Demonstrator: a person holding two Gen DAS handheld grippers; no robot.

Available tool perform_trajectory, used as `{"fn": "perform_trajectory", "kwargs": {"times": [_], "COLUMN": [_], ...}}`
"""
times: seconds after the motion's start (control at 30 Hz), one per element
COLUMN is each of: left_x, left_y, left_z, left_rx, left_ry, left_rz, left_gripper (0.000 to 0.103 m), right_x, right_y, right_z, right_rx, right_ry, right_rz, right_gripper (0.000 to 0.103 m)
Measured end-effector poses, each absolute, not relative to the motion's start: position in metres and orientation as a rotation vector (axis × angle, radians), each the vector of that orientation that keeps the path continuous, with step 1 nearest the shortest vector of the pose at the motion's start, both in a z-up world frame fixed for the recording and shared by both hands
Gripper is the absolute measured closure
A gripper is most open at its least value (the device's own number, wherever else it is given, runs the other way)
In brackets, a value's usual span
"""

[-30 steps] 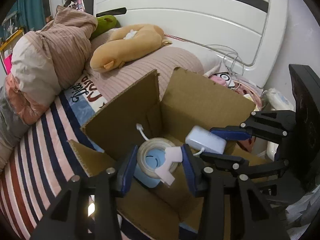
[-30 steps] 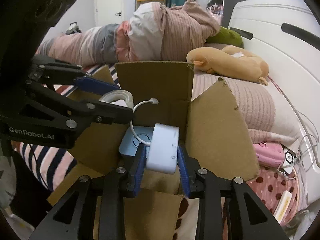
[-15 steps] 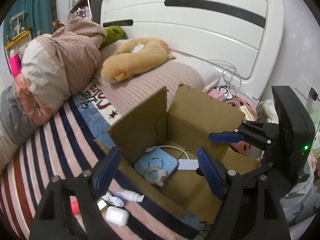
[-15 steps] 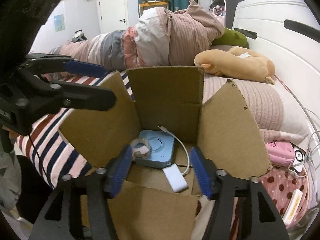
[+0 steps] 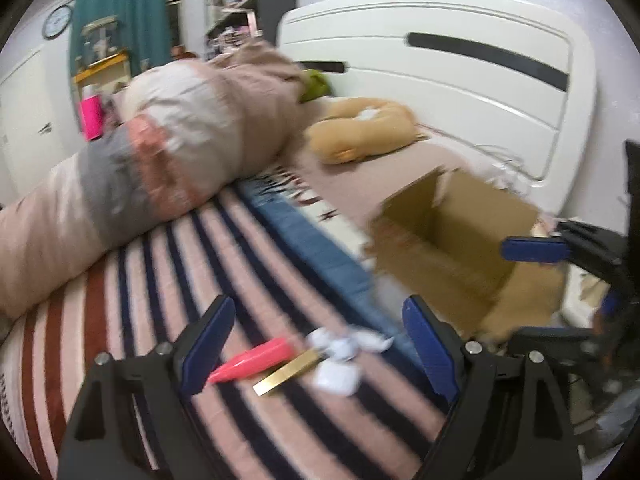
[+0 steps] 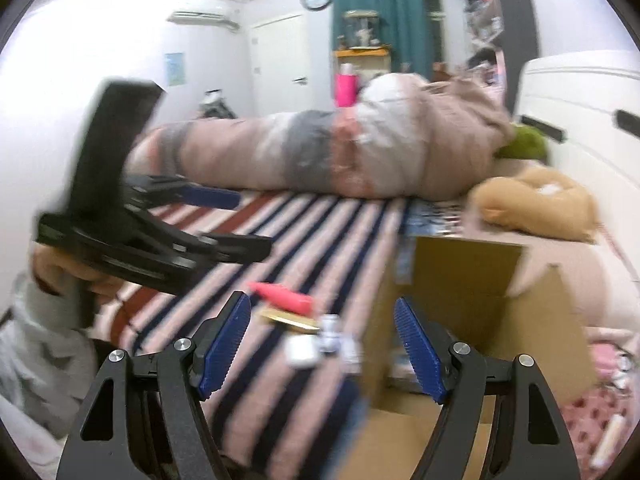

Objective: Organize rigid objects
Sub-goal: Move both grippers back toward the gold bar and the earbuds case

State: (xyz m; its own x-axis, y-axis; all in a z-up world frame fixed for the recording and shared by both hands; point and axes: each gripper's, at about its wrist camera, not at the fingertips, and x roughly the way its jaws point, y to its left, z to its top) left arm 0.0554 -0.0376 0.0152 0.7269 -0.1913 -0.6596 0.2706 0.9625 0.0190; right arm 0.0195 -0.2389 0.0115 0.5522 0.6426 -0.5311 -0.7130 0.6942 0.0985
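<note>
Several small rigid items lie clustered on the striped bedspread (image 5: 132, 360) at 12 o'clock from the left gripper (image 5: 316, 354): a pink tube (image 5: 250, 364), a gold bar (image 5: 288, 372), white pieces (image 5: 340, 360), blurred. They look light and stiff, probably slick; the tube's middle suits a grip. Both tongs gape wide, empty, touching nothing; the right gripper (image 6: 322, 344) hovers with the cardboard box (image 6: 460, 292) at 2 o'clock.

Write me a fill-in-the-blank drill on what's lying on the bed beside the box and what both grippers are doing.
1. Both the left gripper and the right gripper have their jaws ____.
2. The pink tube lies on the ____ bedspread.
3. The gold bar lies ____ the cardboard box, not in it.
4. Neither gripper holds ____.

Missing words: open; striped; outside; anything
</note>
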Motion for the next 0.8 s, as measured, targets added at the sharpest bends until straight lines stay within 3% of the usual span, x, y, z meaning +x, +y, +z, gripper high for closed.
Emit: {"fn": "perform_trajectory", "kwargs": {"times": [0.1,0.17,0.37,0.67,0.73,0.77,0.8], "left_x": [0.053,0.053,0.060,0.081,0.085,0.092,0.095], "left_y": [-0.005,0.016,0.043,0.046,0.038,0.032,0.028], "left_z": [-0.009,-0.029,-0.083,-0.123,-0.128,-0.134,-0.138], "left_rx": [0.079,0.048,0.033,-0.011,-0.011,-0.004,0.005], "left_ry": [0.730,0.741,0.762,0.803,0.816,0.838,0.853], "left_rz": [-0.213,-0.196,-0.196,-0.284,-0.308,-0.327,-0.336], "left_gripper": [0.019,0.019,0.019,0.020,0.022,0.027,0.033], "right_x": [0.013,0.012,0.040,0.090,0.093,0.095,0.095], "right_y": [-0.203,-0.180,-0.145,-0.150,-0.152,-0.153,-0.155], "right_z": [-0.002,-0.017,-0.085,-0.151,-0.157,-0.159,-0.161], "right_rx": [-0.175,-0.203,-0.209,-0.300,-0.283,-0.275,-0.268], "right_ry": [0.606,0.638,0.804,0.764,0.771,0.787,0.789], "right_rz": [0.859,0.885,0.856,0.701,0.731,0.748,0.756], "right_gripper": [0.032,0.039,0.047,0.049,0.054,0.062,0.062]}}
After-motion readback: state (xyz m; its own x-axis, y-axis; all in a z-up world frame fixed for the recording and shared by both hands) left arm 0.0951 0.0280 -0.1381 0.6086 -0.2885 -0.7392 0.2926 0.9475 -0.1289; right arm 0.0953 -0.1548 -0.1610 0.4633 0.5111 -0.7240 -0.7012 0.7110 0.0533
